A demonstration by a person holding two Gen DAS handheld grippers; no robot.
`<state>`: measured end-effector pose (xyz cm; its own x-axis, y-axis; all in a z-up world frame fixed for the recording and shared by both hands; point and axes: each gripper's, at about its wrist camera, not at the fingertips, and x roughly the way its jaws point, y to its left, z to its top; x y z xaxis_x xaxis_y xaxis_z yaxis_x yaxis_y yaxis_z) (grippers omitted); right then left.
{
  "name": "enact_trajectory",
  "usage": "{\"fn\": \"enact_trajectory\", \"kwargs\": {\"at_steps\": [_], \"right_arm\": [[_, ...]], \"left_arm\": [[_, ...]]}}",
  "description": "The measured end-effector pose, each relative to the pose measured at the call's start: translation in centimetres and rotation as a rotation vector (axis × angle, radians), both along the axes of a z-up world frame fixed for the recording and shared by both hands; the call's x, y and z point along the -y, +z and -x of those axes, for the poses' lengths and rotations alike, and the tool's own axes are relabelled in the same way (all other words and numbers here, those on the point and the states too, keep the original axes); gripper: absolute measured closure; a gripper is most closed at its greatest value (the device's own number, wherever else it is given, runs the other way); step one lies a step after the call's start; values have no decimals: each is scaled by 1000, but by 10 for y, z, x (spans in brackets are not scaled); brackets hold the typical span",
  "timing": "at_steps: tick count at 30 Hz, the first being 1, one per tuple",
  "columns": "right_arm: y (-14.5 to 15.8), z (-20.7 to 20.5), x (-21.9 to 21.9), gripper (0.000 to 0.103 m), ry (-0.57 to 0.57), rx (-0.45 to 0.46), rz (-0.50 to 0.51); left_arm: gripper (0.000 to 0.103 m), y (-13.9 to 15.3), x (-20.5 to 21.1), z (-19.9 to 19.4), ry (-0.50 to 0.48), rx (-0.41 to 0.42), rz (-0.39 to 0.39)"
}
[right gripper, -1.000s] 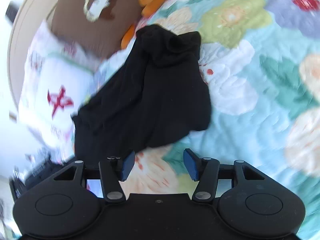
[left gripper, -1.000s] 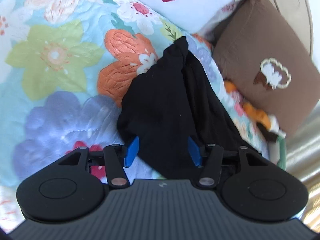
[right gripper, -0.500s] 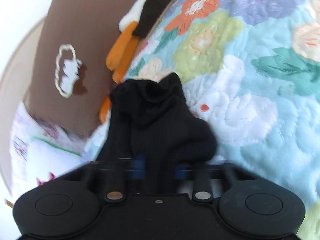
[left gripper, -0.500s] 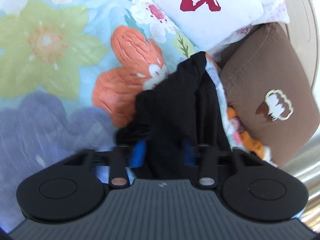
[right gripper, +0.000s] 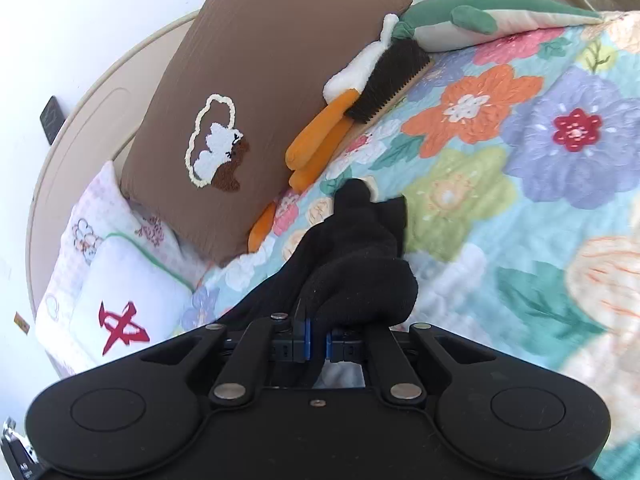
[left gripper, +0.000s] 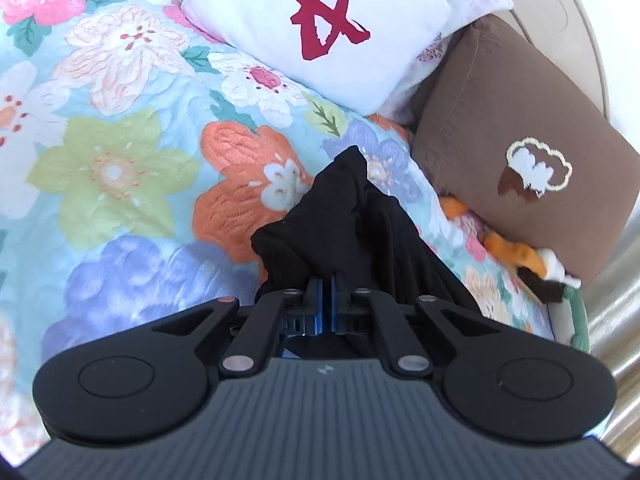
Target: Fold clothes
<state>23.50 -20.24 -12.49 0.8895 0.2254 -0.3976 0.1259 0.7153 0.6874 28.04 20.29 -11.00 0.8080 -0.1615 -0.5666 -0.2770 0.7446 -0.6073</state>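
A black garment [left gripper: 340,220] lies bunched on the floral quilt [left gripper: 120,168]. In the left wrist view my left gripper [left gripper: 326,282] is shut on its near edge, and the cloth rises from the blue pads [left gripper: 317,300] into a peak. In the right wrist view the same black garment [right gripper: 360,272] hangs in a lumpy fold from my right gripper [right gripper: 316,338]. Its jaws are closing with the cloth pinched between the blue pads [right gripper: 307,338]. Both held edges are lifted off the quilt [right gripper: 500,208]; the far end still rests on it.
A white pillow with a red mark [left gripper: 320,32] and a brown cushion [left gripper: 520,152] lean at the head of the bed. An orange, black and white plush toy [right gripper: 344,112] lies beside the brown cushion [right gripper: 260,100]. A beige headboard [right gripper: 80,120] curves behind.
Both grippers went from open in front of the garment to closed on its edge. Both have since lifted, pulling the cloth up into a bunch.
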Motion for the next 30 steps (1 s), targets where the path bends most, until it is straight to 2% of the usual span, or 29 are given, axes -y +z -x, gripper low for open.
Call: {"fn": "enact_trajectory", "kwargs": {"at_steps": [3,4,5,6,7,9,10,12,15,17,19,21,22,23,24,25,27,29,30], "right_arm": [[6,22,5,96,22,-29,21],[10,33,8,96,34,-47,29],[14,45,12,96,47,-67,36],[19,57,15,96,59,-87,50],[23,69,19,96,70,-104,75],[22,91,23,96,78,-148,170],[13,95,28,96,81,-179,177],[-8,101,37,96,86,-247,158],[-26,113,53,90,25,-229,-12],[-26,114,55,85,20,-228,-31],[-25,113,57,78,16,-226,-46],[-26,114,59,72,8,-218,-72],[-28,114,59,70,3,-217,-84],[-29,113,59,69,-3,-216,-96],[-31,113,59,68,-8,-216,-107],[-32,113,59,67,-12,-215,-115],[-33,112,59,64,-20,-208,-128],[-33,112,59,63,-23,-205,-137],[-33,113,59,63,-22,-203,-139]], "left_arm": [[101,4,3,23,3,-29,41],[101,6,6,36,0,-24,30],[101,9,12,50,1,-24,-15],[102,9,18,58,-2,-40,-58],[103,5,21,62,-7,-77,-56],[103,-6,22,64,-22,-136,-10],[102,-12,21,62,-29,-159,25],[101,-18,19,61,-11,-175,37],[98,-19,17,64,-10,-173,55],[95,-19,15,67,-22,-155,97],[87,-20,13,72,-20,-133,135],[72,-22,13,70,-41,-130,170],[71,-24,15,68,-67,-132,179],[68,-24,19,66,-84,-131,167],[66,-24,24,63,-94,-125,112],[66,-24,33,61,-80,-127,9],[56,-23,50,57,-56,-133,-188],[55,-27,58,53,-74,-159,-250],[52,-26,58,53,-71,-153,-241]]}}
